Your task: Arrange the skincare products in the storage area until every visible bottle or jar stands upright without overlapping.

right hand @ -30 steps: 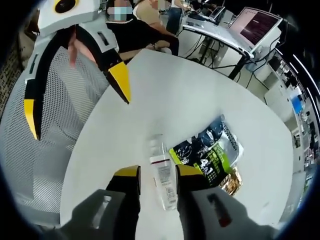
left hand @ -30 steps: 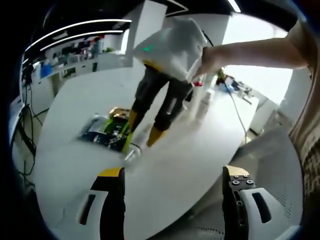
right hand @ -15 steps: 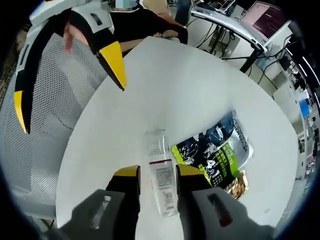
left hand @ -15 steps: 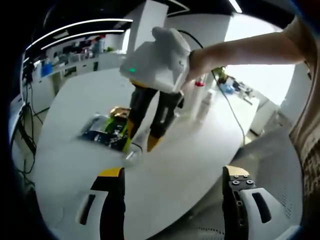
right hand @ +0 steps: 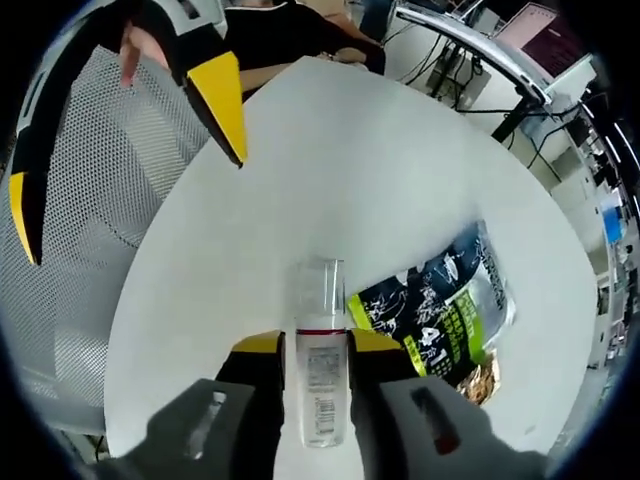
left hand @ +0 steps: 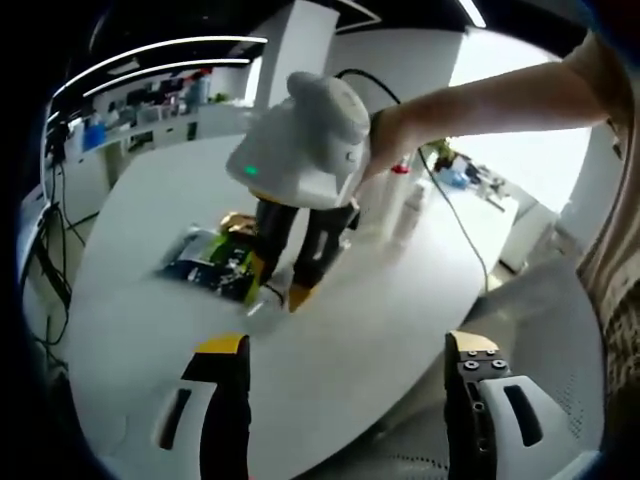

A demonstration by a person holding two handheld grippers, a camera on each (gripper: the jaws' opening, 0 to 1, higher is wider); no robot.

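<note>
Right gripper clamped on clear plastic bottle lying on white desk, bottle base hidden; left gripper wide apart, holding nothing.

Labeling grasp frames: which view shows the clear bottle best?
Right gripper view: the clear bottle lies centred between the right hand-held gripper jaws, label readable. In the left gripper view it is a small blur under that gripper.

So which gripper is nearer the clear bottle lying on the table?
Right. The right gripper has its jaws on either side of the clear bottle. The left gripper hangs open near the table's edge, apart from it.
</note>
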